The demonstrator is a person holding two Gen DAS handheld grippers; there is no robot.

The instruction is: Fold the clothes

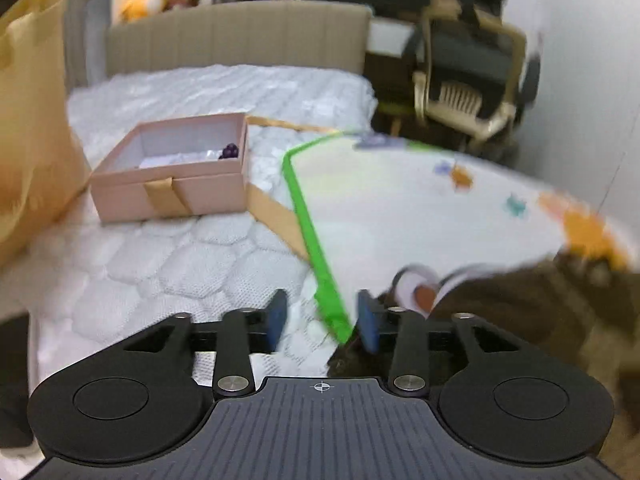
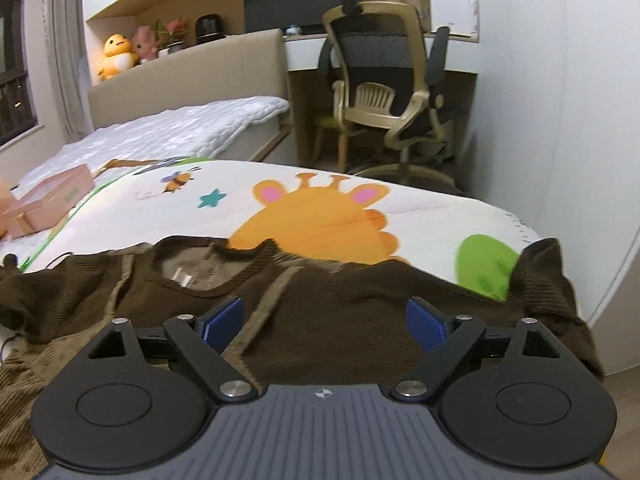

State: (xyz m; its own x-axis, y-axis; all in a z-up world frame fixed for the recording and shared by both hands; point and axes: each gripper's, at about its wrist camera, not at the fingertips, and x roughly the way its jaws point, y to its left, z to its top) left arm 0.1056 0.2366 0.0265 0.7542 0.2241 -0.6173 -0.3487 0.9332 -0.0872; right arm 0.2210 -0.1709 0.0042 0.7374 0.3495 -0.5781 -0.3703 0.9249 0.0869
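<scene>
A dark brown knitted sweater (image 2: 320,304) with tan stripes lies spread on a white cartoon blanket (image 2: 320,216) on the bed, neck opening up and away from me. My right gripper (image 2: 324,322) is open and empty just above the sweater's chest. In the blurred left wrist view the sweater (image 1: 520,308) lies at the lower right. My left gripper (image 1: 322,318) is open over the blanket's green edge (image 1: 308,220), at the sweater's left end, holding nothing.
A pink open box (image 1: 172,168) with a ribbon sits on the white quilted mattress (image 1: 160,264); it also shows in the right wrist view (image 2: 52,204). A paper bag (image 1: 28,120) stands at left. An office chair (image 2: 384,92) and desk stand beyond the bed.
</scene>
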